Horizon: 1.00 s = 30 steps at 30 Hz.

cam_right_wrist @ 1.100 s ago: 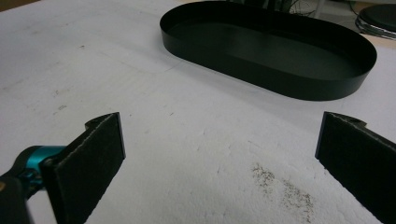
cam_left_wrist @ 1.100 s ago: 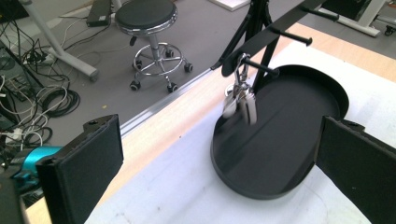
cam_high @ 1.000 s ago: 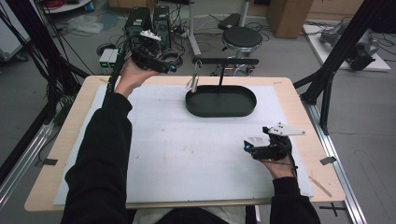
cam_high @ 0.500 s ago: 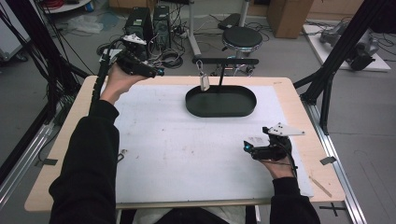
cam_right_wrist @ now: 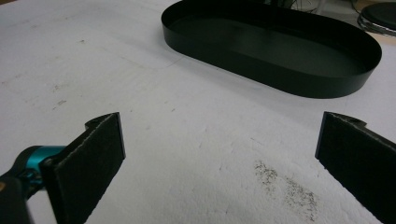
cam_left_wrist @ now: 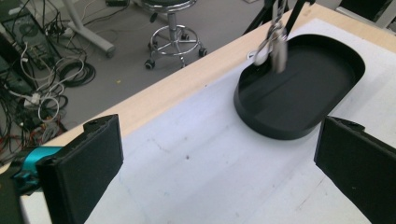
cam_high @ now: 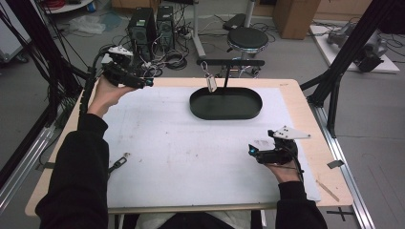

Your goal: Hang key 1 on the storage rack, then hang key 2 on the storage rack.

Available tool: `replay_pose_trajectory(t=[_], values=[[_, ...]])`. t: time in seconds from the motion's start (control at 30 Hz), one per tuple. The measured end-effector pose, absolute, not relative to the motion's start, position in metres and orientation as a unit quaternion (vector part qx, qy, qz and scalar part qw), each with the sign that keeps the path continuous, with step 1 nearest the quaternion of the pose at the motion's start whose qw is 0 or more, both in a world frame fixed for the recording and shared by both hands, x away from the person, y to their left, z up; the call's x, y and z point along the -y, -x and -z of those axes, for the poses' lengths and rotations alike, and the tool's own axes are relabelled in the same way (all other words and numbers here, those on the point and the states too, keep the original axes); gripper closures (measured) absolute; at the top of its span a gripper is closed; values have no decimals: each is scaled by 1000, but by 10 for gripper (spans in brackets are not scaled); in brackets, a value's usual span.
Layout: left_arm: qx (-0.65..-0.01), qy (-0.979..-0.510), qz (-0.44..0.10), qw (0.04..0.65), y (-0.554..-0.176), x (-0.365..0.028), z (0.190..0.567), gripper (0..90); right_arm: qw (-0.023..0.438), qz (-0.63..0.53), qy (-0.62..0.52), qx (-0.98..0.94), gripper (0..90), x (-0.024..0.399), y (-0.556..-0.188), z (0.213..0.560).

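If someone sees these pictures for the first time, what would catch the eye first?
Probably the black oval tray at the far middle of the white table, with a small metal clip hanging over its left end from a black stand. Next, the two grippers: the left gripper raised at the far left corner, the right gripper low near the right edge, both open and holding nothing.

- no text, label, brand name, number or sign can be read anywhere in these pictures.
- the black oval tray (cam_high: 226, 103) has plain walls with no print on them.
- the white sheet on the desk (cam_high: 181, 143) carries only scuffs and dark smudges, no writing.
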<state>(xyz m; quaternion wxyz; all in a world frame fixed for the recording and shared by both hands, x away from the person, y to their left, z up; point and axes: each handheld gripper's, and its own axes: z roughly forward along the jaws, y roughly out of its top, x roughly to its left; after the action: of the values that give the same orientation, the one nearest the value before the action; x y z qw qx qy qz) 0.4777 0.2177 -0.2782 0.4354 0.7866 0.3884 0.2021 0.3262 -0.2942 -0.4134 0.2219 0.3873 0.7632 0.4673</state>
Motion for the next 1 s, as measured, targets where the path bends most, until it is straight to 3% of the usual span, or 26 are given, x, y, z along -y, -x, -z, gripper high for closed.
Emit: replay_pose_trajectory(t=[1.0], values=[[-374, -821, -148, 406, -402, -251, 335, 17, 222, -465, -386, -765, 6, 293, -327, 413]])
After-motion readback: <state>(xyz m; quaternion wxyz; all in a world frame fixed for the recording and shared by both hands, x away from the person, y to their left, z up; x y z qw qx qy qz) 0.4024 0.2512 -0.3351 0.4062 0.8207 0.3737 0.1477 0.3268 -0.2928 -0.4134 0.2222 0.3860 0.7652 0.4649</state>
